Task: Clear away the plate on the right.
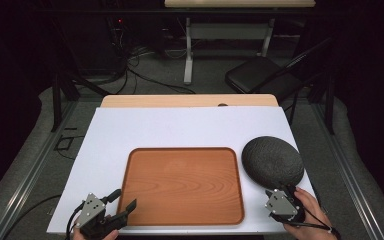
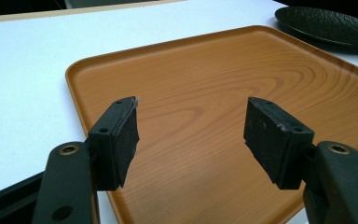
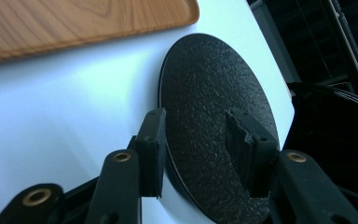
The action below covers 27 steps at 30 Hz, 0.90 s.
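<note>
A brown wooden tray lies in the middle of the white table top, with nothing on it. To its right rests a black, rough-textured plate. At the table's front left my left gripper is open, its jaws hovering over the tray's near corner with nothing between them. My right gripper is at the plate's near edge. It stands open astride the plate's rim, with one jaw outside the rim and the other over the plate.
A light wooden table edge shows behind the white top. Beyond it on the floor are a dark folding chair, another table's white legs and loose cables. The plate lies close to the table's right edge.
</note>
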Motion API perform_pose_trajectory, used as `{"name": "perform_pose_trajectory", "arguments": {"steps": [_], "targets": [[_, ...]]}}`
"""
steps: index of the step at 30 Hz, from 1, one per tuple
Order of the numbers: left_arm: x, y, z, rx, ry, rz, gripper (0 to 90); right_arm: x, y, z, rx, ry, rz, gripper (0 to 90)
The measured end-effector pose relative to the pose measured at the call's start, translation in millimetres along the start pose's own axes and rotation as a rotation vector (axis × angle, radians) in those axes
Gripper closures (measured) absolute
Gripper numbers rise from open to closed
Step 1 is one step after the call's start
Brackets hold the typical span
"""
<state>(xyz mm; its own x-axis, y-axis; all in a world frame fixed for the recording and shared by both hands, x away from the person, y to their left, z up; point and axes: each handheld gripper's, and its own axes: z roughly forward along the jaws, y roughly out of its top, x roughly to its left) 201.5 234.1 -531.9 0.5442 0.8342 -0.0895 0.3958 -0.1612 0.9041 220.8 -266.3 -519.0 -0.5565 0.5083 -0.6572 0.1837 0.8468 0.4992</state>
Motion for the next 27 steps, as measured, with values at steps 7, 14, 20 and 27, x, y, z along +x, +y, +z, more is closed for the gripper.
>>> {"name": "perform_pose_trajectory", "arguments": {"steps": [7, 14, 20, 27], "targets": [[0.0, -0.1, 0.2, -0.001, 0.000, -0.003, 35.1, 5.0, -8.8, 6.3, 0.036, -0.027, -0.085, 59.6], [0.0, 0.0, 0.3, -0.001, 0.000, -0.006, 35.1, 5.8, -14.8, 12.0, 0.051, -0.011, -0.077, 60.1], [0.3, -0.1, 0.1, -0.001, -0.002, -0.007, 35.0, 9.1, -19.0, 20.6, 0.059, -0.003, -0.064, 60.8], [0.3, -0.1, 0.1, 0.000, -0.002, -0.008, 35.1, 9.9, -23.6, 26.8, 0.079, -0.002, -0.069, 61.6]]}}
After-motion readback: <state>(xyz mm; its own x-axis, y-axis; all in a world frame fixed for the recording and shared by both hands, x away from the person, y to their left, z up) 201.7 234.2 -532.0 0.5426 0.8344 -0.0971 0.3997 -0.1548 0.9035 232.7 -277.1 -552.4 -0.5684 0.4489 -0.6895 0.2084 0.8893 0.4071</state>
